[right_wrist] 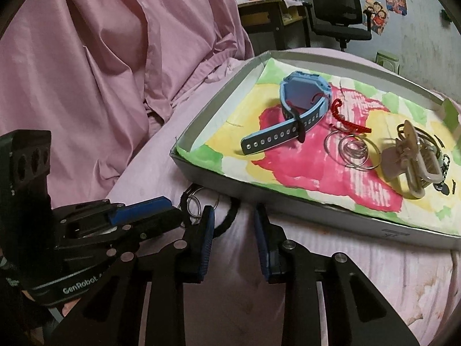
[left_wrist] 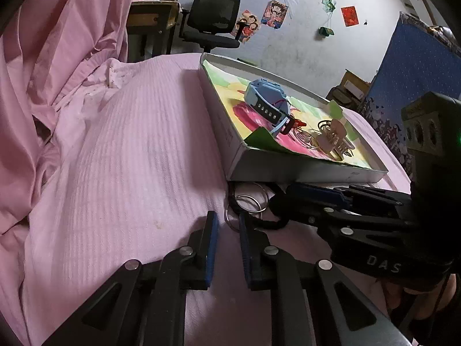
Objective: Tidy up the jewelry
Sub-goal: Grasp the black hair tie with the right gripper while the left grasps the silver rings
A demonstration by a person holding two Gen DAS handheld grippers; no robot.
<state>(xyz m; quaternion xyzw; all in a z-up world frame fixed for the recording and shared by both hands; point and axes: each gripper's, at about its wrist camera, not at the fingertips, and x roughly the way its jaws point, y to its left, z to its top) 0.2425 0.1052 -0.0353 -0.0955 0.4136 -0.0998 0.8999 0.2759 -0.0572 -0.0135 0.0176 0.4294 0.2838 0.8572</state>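
Both grippers sit low over the pink bedsheet (left_wrist: 121,150), right in front of the shallow cardboard box lid (right_wrist: 317,210) that serves as a jewelry tray. The lid is lined with a painted sheet, all pink, yellow and green blotches.

Inside the lid: a blue kids' smartwatch (right_wrist: 299,101) with its strap looped over itself, a red twisty cord (right_wrist: 345,121) just beside it, a bunch of thin silver rings (right_wrist: 354,152) in the middle, and a beige claw hair clip (right_wrist: 412,158) touching more rings and a little chain on the far right.

The stuff not yet put away lies on the sheet against the lid's near wall: a black hair tie (right_wrist: 227,222) tangled up with a few silver key rings (left_wrist: 250,199).

The left gripper (left_wrist: 227,222) has its jaws pulled in narrow, with just a slim gap, and one ring seems to poke up right at its tips, but I can't tell if the pads actually pinch it. The right gripper (right_wrist: 234,213) is also fairly narrow, a bit wider than the left, with the hair tie curving right between its tips; nothing looks clamped.

Behind the bed there's an office chair (left_wrist: 211,20), a desk and cartoon posters (left_wrist: 273,14) on the wall.
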